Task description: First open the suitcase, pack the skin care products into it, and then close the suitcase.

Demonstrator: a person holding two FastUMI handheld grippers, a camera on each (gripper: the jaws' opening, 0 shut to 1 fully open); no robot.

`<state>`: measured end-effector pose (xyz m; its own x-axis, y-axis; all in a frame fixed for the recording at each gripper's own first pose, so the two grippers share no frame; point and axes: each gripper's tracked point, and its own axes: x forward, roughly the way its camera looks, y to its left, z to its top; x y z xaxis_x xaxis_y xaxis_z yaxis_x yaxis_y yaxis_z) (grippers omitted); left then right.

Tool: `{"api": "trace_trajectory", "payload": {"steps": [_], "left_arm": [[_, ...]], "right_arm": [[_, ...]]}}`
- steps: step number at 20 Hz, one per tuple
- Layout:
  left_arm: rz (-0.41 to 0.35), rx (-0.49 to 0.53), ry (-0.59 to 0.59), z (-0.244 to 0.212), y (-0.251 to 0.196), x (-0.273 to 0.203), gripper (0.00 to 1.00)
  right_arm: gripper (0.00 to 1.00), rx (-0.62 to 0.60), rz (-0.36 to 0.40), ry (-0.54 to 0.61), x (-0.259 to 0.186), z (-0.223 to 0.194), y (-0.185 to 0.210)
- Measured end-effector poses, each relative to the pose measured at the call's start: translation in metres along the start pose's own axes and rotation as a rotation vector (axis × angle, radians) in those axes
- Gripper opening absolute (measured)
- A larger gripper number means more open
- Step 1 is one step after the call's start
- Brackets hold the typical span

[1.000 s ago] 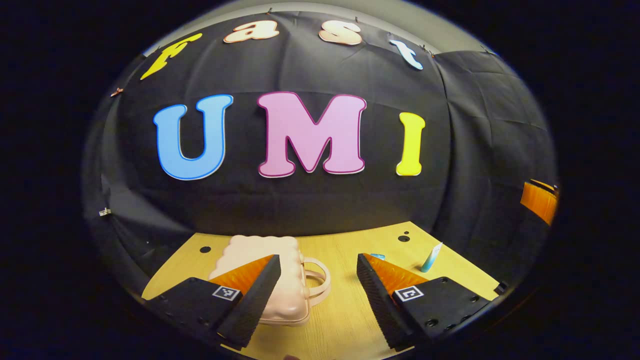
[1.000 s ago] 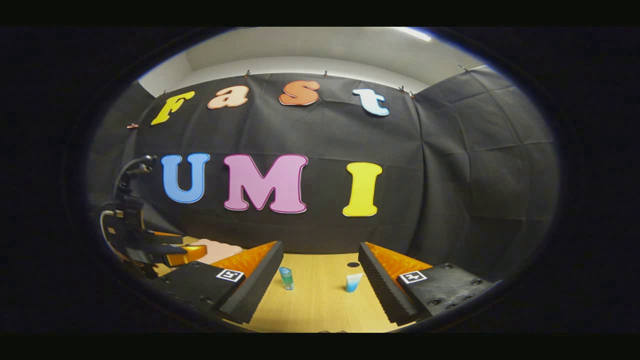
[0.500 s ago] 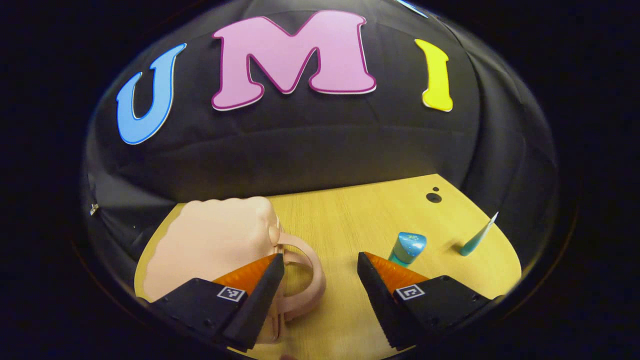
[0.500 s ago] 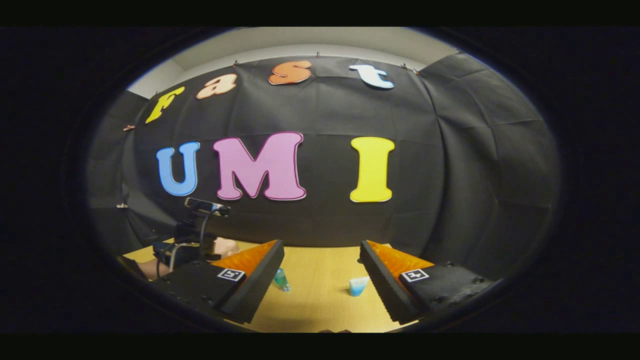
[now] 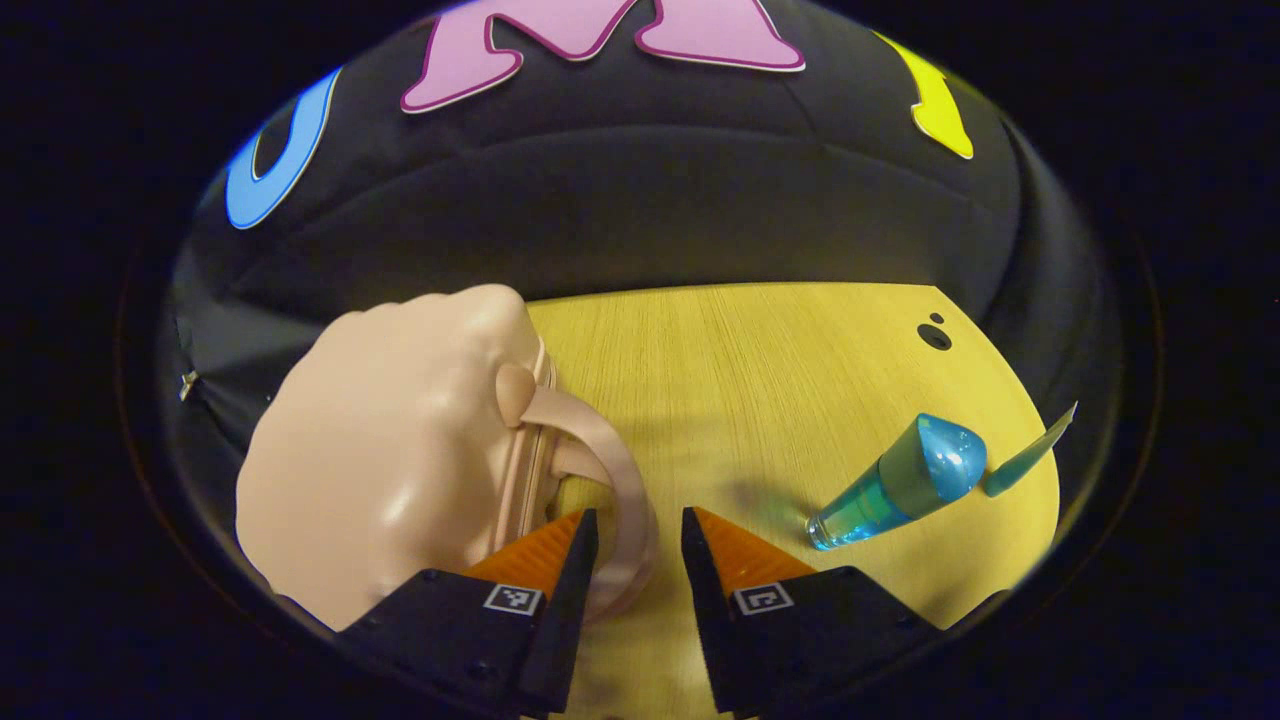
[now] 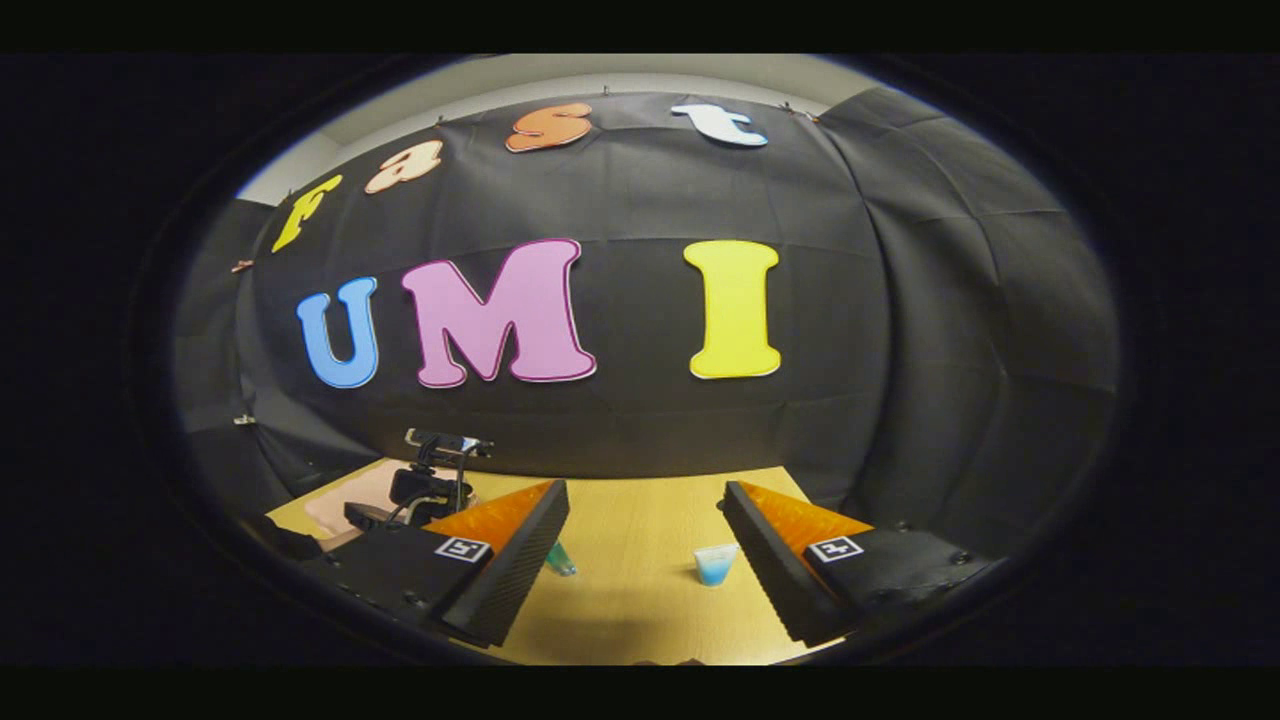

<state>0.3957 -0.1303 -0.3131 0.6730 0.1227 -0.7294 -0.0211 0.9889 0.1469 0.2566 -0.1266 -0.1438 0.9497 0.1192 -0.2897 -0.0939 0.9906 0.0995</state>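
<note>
In the left gripper view, your left hand-held gripper (image 5: 635, 560) has dropped low and narrowed around the handle (image 5: 610, 480) of the shut suitcase (image 5: 390, 450), not yet pinching. In the right gripper view, your right hand-held gripper (image 6: 645, 550) waits spread above the worktop (image 6: 640, 600), tube (image 6: 714, 564) between.

Closed pink suitcase and two blue skin care items on the wooden table.

The glossy pale-pink suitcase (image 5: 390, 450) lies shut ahead-left of the left gripper (image 5: 635, 560), its looped handle (image 5: 610, 490) arching between that gripper's fingers. A blue-capped bottle (image 5: 890, 485) stands ahead-right, with a teal tube (image 5: 1025, 462) just beyond it.
</note>
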Motion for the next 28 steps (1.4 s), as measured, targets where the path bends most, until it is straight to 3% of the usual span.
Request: {"api": "trace_trajectory", "payload": {"steps": [2, 5, 7, 10, 14, 17, 19, 22, 28], "left_arm": [[-0.029, 0.002, 0.024, 0.001, -0.004, 0.000, 0.24], [-0.048, 0.092, 0.004, 0.019, -0.003, -0.016, 0.15], [-0.047, 0.125, -0.006, 0.040, 0.005, -0.043, 0.12], [-0.089, 0.077, -0.039, 0.076, 0.034, -0.095, 0.11], [-0.062, 0.032, -0.116, 0.136, 0.117, -0.163, 0.11], [-0.016, 0.032, -0.151, 0.159, 0.193, -0.187, 0.09], [0.012, 0.024, -0.162, 0.165, 0.239, -0.192, 0.09], [0.139, 0.071, -0.168, 0.163, 0.319, -0.185, 0.08], [0.211, 0.053, -0.155, 0.139, 0.427, -0.155, 0.09]], "right_arm": [[0.99, 0.003, -0.011, 0.007, -0.001, -0.002, -0.002], [0.99, 0.008, -0.011, 0.016, -0.006, -0.004, 0.010], [0.98, 0.010, 0.006, -0.001, -0.009, 0.000, 0.025], [0.98, 0.015, 0.044, -0.014, -0.011, 0.003, 0.053], [0.98, 0.013, 0.089, -0.046, -0.015, 0.012, 0.087], [0.98, -0.001, 0.109, -0.048, -0.018, 0.014, 0.106], [0.98, -0.014, 0.112, -0.051, -0.022, 0.016, 0.115], [0.98, -0.053, 0.099, -0.057, -0.027, 0.017, 0.122], [0.98, -0.104, 0.042, -0.054, -0.025, 0.015, 0.132]]}}
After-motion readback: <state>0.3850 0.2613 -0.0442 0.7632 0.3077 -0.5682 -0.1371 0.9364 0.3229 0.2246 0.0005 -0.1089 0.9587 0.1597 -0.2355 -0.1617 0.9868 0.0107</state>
